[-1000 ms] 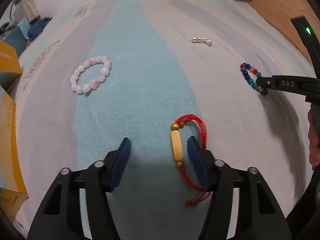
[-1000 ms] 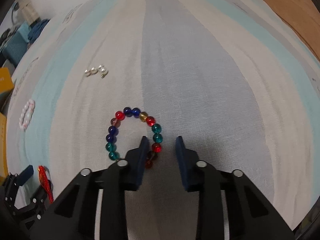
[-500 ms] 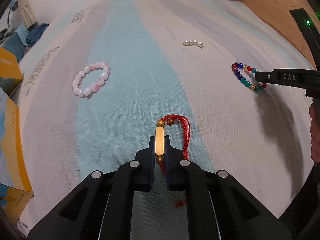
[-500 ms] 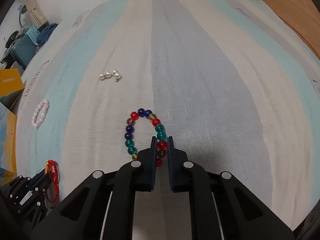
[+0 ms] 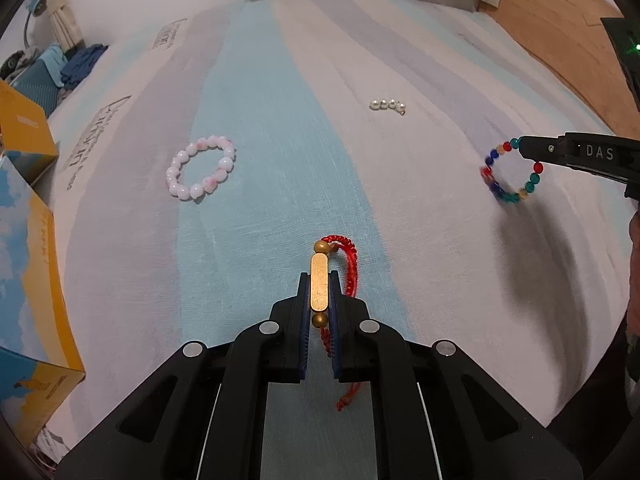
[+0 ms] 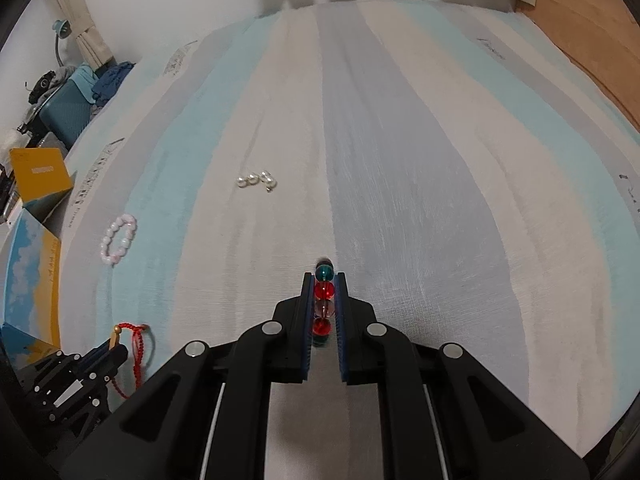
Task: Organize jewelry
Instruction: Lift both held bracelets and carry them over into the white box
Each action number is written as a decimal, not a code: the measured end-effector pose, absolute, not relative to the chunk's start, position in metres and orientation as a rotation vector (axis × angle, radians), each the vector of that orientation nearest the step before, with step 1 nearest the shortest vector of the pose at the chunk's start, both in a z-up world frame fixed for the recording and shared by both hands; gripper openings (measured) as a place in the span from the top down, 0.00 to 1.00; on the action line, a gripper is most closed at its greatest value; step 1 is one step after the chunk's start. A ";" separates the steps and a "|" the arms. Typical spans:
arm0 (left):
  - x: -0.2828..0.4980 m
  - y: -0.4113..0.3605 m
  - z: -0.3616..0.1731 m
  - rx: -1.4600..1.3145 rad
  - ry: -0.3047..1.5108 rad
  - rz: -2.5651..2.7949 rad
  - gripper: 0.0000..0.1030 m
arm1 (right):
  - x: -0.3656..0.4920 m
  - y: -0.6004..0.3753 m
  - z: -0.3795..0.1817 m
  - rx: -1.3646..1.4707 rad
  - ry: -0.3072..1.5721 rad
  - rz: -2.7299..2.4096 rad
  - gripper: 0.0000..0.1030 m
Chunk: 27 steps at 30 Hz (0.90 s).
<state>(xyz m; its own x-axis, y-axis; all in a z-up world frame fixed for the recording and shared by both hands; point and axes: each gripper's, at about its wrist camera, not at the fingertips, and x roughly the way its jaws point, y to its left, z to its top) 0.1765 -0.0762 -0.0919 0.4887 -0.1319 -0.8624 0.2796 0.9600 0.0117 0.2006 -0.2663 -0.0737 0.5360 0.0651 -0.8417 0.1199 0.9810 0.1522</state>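
Observation:
My left gripper (image 5: 319,280) is shut on the red cord bracelet (image 5: 320,286), pinching its gold bar; the cord hangs off to the right above the striped bedspread (image 5: 280,140). My right gripper (image 6: 324,280) is shut on the multicolour bead bracelet (image 6: 324,290), lifted so it hangs below the fingers; in the left wrist view the bracelet (image 5: 510,172) dangles from that gripper (image 5: 520,145). A pink-white bead bracelet (image 5: 200,174) and a short row of pearls (image 5: 387,105) lie on the bedspread; they also show in the right wrist view as the pink bracelet (image 6: 119,239) and pearls (image 6: 256,180).
Yellow and blue cardboard boxes (image 5: 28,264) stand at the left edge of the bed. A teal case with clothes (image 6: 76,100) and a lamp stand beyond the bed at the far left. Wooden floor (image 5: 560,40) lies to the right.
Both grippers closed, the left on the red cord bracelet and the right on the multicolour bead bracelet. Both have lifted their bracelets off the bedspread.

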 end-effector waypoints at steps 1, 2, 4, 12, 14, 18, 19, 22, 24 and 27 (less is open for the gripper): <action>0.175 -0.076 -0.090 0.157 1.029 -0.249 0.93 | 0.199 -0.266 -0.071 0.198 1.003 -0.032 0.91; 0.174 -0.076 -0.088 0.156 1.028 -0.250 0.93 | 0.197 -0.265 -0.067 0.196 0.997 -0.031 0.91; 0.171 -0.075 -0.086 0.157 1.031 -0.250 0.93 | 0.195 -0.264 -0.061 0.201 0.990 -0.029 0.91; 0.159 -0.066 -0.069 0.136 1.024 -0.245 0.93 | 0.187 -0.251 -0.039 0.197 0.965 -0.033 0.91; 0.156 -0.063 -0.064 0.135 1.024 -0.241 0.93 | 0.182 -0.248 -0.034 0.193 0.959 -0.033 0.91; 0.152 -0.058 -0.056 0.130 1.023 -0.234 0.93 | 0.175 -0.242 -0.026 0.183 0.949 -0.033 0.91; 0.151 -0.056 -0.054 0.129 1.022 -0.232 0.93 | 0.174 -0.240 -0.024 0.179 0.946 -0.032 0.91; 0.149 -0.051 -0.048 0.123 1.021 -0.226 0.93 | 0.172 -0.233 -0.018 0.167 0.938 -0.029 0.91; 0.148 -0.047 -0.044 0.119 1.017 -0.223 0.93 | 0.170 -0.230 -0.015 0.161 0.934 -0.026 0.91; 0.147 -0.043 -0.041 0.119 1.018 -0.214 0.93 | 0.169 -0.225 -0.010 0.154 0.931 -0.026 0.91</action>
<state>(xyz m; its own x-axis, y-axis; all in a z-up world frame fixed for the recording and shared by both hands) 0.1469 -0.0430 -0.0407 0.5062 -0.1220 -0.8537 0.2320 0.9727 -0.0014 0.1689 -0.2253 -0.0101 0.5972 0.0442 -0.8009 0.0887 0.9887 0.1207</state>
